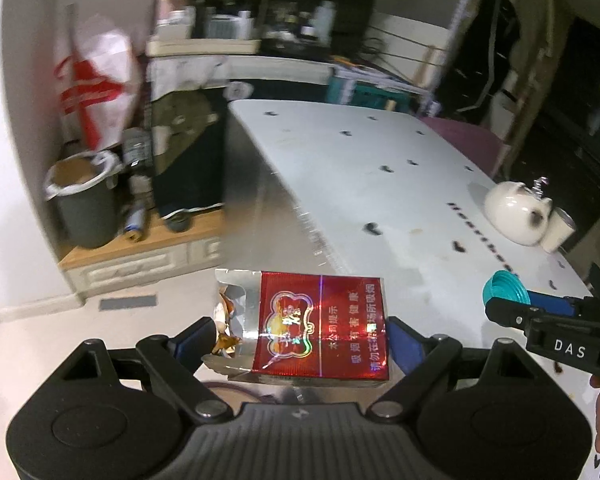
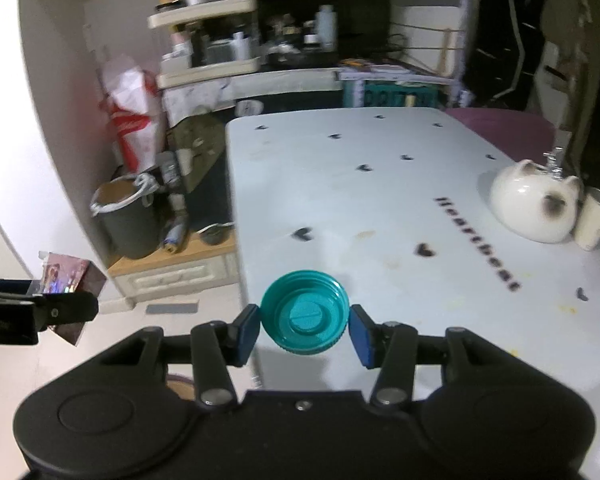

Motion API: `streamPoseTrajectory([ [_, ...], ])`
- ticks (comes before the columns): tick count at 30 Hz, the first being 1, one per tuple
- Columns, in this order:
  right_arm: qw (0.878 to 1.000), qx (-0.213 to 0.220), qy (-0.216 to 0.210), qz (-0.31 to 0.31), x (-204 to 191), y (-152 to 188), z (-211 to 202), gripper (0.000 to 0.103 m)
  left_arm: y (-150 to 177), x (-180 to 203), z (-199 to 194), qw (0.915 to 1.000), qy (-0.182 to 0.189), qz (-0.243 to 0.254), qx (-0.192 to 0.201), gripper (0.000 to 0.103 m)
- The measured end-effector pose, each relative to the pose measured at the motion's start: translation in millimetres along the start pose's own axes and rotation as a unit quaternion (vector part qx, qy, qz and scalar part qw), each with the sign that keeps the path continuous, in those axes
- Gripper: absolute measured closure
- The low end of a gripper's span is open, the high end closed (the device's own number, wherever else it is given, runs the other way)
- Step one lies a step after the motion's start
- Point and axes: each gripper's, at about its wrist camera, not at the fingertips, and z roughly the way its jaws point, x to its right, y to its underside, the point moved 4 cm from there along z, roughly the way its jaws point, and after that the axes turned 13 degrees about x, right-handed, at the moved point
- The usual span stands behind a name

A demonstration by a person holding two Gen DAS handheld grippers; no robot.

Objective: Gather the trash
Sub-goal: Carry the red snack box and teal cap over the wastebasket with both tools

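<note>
My left tongs (image 1: pixel 300 344) pinch the red cigarette pack (image 1: pixel 320 328) and my right tongs (image 2: pixel 304 330) pinch the teal bottle cap (image 2: pixel 305 314), both held off the worktop (image 2: pixel 380 200); the lined bin (image 1: pixel 86 200) stands ahead-left on the floor, nearer my left hand.

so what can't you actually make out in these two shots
- Bin contents: both views, its rim and the angle hide the inside.
- Shelf items: both views, blurred.
- Cigarette pack underside: left wrist view, faces away; in the right wrist view the left gripper covers part of it.
- Teal cap top face: right wrist view, only the threaded inside shows.
</note>
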Motion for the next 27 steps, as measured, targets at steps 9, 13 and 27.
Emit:
streamPoseTrajectory([
  [9, 0.997, -0.033, -0.064, -0.032, -79.0, 26.8, 2.8, 0.054, 37.3, -75.0, -47.3, 0.9965, -0.066, -0.050, -0.010, 0.013],
  [13, 0.993, -0.053, -0.091, -0.046, -108.0, 40.7, 7.0, 0.054, 57.4, -102.4, -60.3, 0.9928, -0.092, -0.073, -0.022, 0.013],
  [27, 0.975, -0.166, -0.140, -0.040, -138.8, 100.4, 55.2, 0.054, 134.6, -132.1, -25.8, 0.9775, -0.106, -0.139, -0.118, 0.013],
])
